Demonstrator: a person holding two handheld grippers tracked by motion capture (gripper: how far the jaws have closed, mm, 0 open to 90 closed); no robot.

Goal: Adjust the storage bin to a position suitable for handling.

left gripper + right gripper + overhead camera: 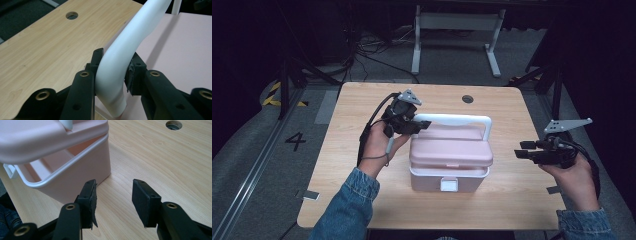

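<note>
i've got my left gripper clamped on the white handle of the pink box mid-table, lid lifted ajar — opening step, i judge. right gripper waits released beside the base; next i'd swing the lid back, bracing.

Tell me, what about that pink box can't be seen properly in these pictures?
- What lies inside the pink box: in the right gripper view, the raised lid covers most of the opening.
- The latch: too small in the high view to tell its state.
- The white handle: in the left gripper view, its lower end is hidden between the left gripper's fingers.
</note>
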